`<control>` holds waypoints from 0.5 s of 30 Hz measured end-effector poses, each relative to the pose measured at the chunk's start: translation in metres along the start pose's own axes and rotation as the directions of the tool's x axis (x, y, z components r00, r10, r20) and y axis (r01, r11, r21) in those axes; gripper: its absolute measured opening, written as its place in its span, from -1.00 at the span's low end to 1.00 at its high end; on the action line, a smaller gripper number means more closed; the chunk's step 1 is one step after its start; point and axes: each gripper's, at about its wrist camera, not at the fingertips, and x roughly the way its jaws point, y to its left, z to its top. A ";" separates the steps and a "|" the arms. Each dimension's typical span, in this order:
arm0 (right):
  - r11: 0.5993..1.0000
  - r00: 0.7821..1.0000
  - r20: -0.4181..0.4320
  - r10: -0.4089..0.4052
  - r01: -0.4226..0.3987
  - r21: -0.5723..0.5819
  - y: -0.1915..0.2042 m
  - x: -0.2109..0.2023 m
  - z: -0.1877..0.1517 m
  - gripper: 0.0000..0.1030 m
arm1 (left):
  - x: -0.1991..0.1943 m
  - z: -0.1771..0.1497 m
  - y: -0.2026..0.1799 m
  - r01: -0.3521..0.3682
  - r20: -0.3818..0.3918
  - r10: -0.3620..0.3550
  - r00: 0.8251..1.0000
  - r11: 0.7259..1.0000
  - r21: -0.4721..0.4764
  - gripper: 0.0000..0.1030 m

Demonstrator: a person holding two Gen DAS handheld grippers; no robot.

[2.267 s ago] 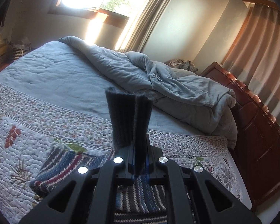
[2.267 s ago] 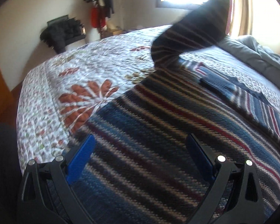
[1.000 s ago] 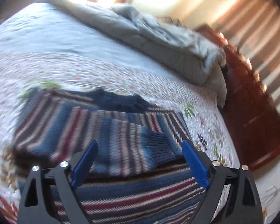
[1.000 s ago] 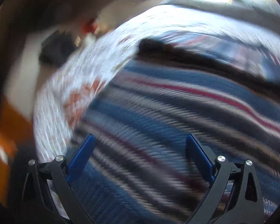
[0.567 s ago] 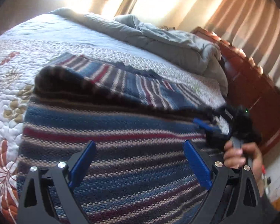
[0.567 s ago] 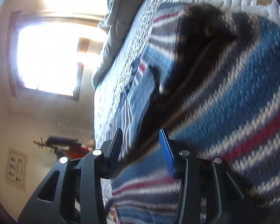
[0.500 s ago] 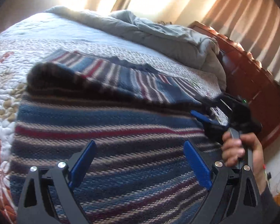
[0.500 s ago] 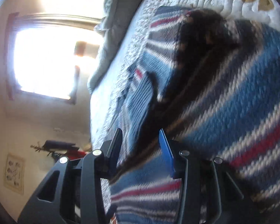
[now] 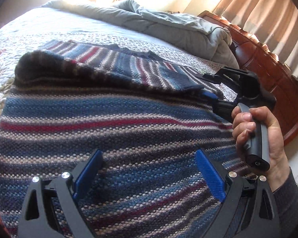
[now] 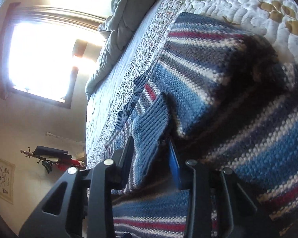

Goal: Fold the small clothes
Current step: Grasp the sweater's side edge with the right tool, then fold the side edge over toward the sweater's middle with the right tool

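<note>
A blue, red and grey striped knit sweater (image 9: 117, 123) lies flat on the quilted bed, with one sleeve (image 9: 109, 73) folded across its upper part. My left gripper (image 9: 149, 174) is open and empty just above the sweater's body. My right gripper (image 10: 151, 158) is shut on the sleeve's ribbed blue cuff (image 10: 149, 123). In the left wrist view the right gripper (image 9: 210, 96) shows at the sweater's right side, held by a hand (image 9: 256, 130).
A floral quilt (image 10: 238, 4) covers the bed. A crumpled grey duvet (image 9: 168, 27) lies at the far side. A wooden footboard (image 9: 268, 69) and curtains stand to the right. A bright window (image 10: 39, 59) is beyond the bed.
My left gripper let go of the sleeve and opened, then dropped low over the sweater body. My right gripper moved to the sleeve's cuff and closed on it.
</note>
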 end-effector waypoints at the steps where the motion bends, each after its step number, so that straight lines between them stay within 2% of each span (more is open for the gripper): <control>1: 1.000 1.000 -0.006 0.000 0.000 -0.004 0.002 0.003 0.000 -0.35 | 0.000 0.000 0.000 -0.002 -0.002 0.002 1.000 1.000 -0.002 0.84; 4: 1.000 0.999 -0.029 -0.012 0.012 -0.009 0.005 0.012 0.001 -0.36 | 0.000 0.000 0.000 -0.011 -0.004 0.011 1.000 1.000 0.004 0.84; 5: 1.000 0.999 -0.032 -0.017 0.017 -0.016 0.009 0.016 0.001 -0.51 | 0.000 0.001 -0.001 -0.012 -0.003 0.012 1.000 1.000 0.008 0.84; 6: 0.999 0.999 -0.036 -0.022 0.021 -0.029 0.010 0.019 0.006 -0.76 | 0.000 0.001 -0.001 -0.013 -0.002 0.013 1.000 1.000 0.009 0.84; 7: 0.999 0.999 -0.038 -0.029 0.028 -0.047 0.013 0.019 0.006 -0.86 | 0.000 0.001 -0.001 -0.013 -0.002 0.013 1.000 1.000 0.009 0.84; 15: 0.975 0.995 -0.021 -0.096 0.090 -0.205 0.057 0.021 0.025 -0.87 | -0.002 0.001 0.001 -0.020 -0.006 0.020 1.000 1.000 0.010 0.84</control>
